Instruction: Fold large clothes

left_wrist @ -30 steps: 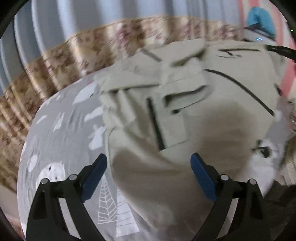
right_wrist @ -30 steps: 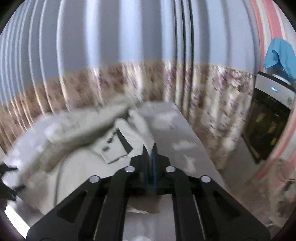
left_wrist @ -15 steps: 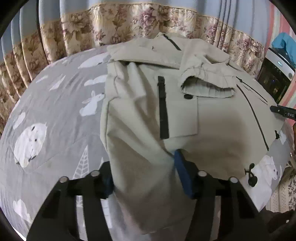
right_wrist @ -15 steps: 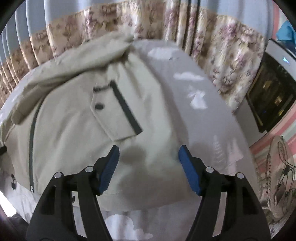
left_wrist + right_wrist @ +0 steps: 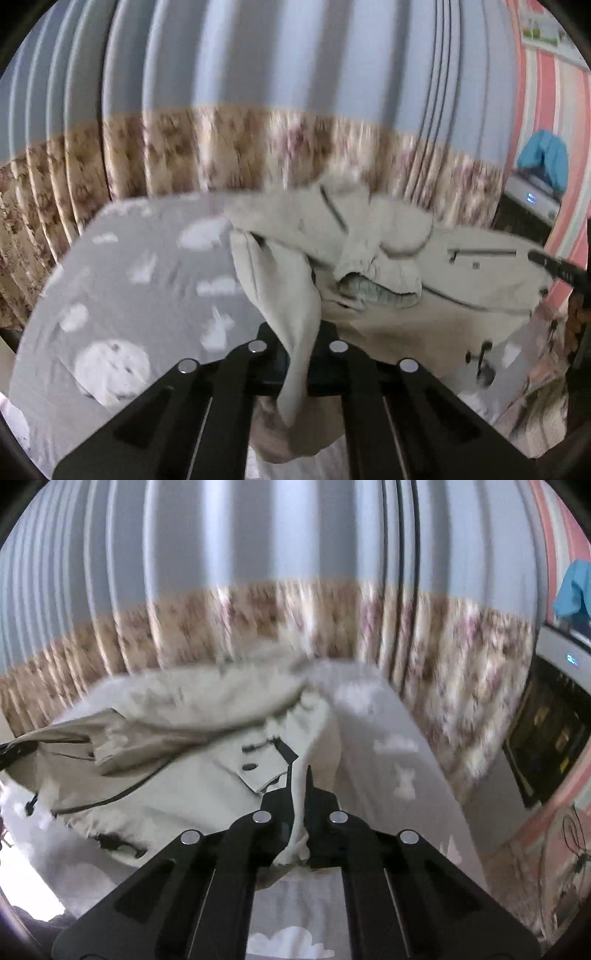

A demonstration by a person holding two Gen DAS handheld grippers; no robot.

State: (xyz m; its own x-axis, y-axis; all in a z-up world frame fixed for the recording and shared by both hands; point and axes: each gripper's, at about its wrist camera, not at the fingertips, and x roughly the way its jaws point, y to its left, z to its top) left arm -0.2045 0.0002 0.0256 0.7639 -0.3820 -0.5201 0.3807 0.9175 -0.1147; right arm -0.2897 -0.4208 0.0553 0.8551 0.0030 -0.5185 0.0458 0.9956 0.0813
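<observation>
A large beige jacket [image 5: 388,258] with black zips lies crumpled on a bed with a grey animal-print sheet [image 5: 147,280]. My left gripper [image 5: 297,354] is shut on the jacket's hem at its left corner, and the cloth rises in a taut fold from the jaws. In the right wrist view the same jacket [image 5: 177,753] spreads to the left, and my right gripper [image 5: 299,794] is shut on the hem at its right corner, with a strip of cloth pinched between the jaws. Both corners are lifted off the sheet [image 5: 388,775]. The other gripper's tip [image 5: 554,267] shows at the right edge of the left view.
Blue curtains with a floral lower band [image 5: 258,147] hang behind the bed. A dark appliance with a lit display [image 5: 554,716] and a blue cloth [image 5: 543,155] on top stands at the right. A fan [image 5: 569,853] sits low on the right, beside a pink striped wall [image 5: 554,110].
Both grippers closed on the jacket's hem and lifted it. The views tilted up from the flat jacket toward the curtains, and the jacket bunched into folds.
</observation>
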